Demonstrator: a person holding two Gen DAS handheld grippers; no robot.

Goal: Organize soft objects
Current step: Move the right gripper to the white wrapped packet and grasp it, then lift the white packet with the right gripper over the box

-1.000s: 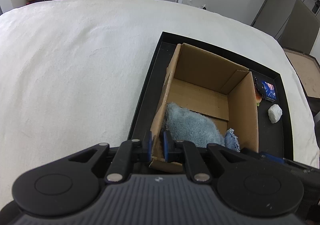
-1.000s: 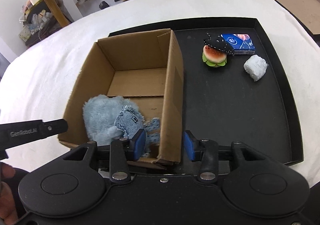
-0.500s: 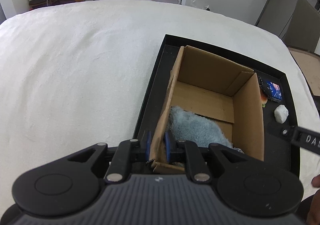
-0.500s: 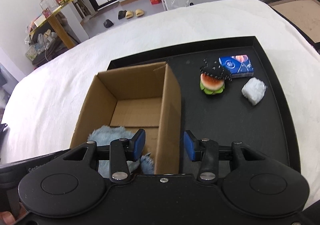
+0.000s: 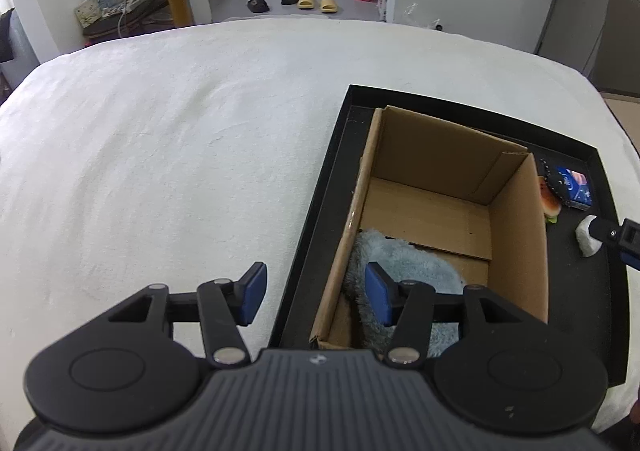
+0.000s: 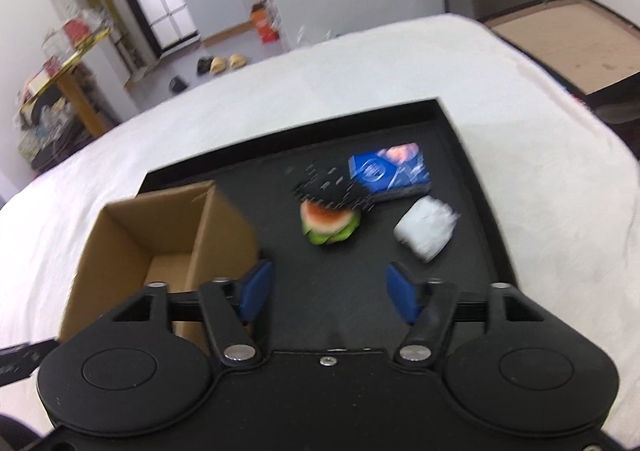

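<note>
An open cardboard box (image 5: 516, 227) stands in a black tray (image 5: 320, 211) on a white cloth. A fluffy light-blue soft item (image 5: 404, 263) lies in the box's near corner. My left gripper (image 5: 314, 293) is open, its fingers straddling the box's near left wall, holding nothing. My right gripper (image 6: 328, 291) is open and empty above the tray floor, right of the box (image 6: 160, 235). Ahead of it lie a watermelon-slice toy (image 6: 330, 225), a black dotted piece (image 6: 328, 187), a blue packet (image 6: 390, 171) and a white soft lump (image 6: 426, 229).
The tray's raised rim (image 6: 480, 179) bounds the loose items. The white cloth (image 5: 160, 155) spreads to the left of the tray. The right gripper's finger (image 5: 618, 239) shows at the left wrist view's right edge, near the white lump (image 5: 586, 237).
My left gripper has let go of the box wall and opened. My right gripper has opened wider and swung right, away from the box toward the loose items; its view is blurred by motion.
</note>
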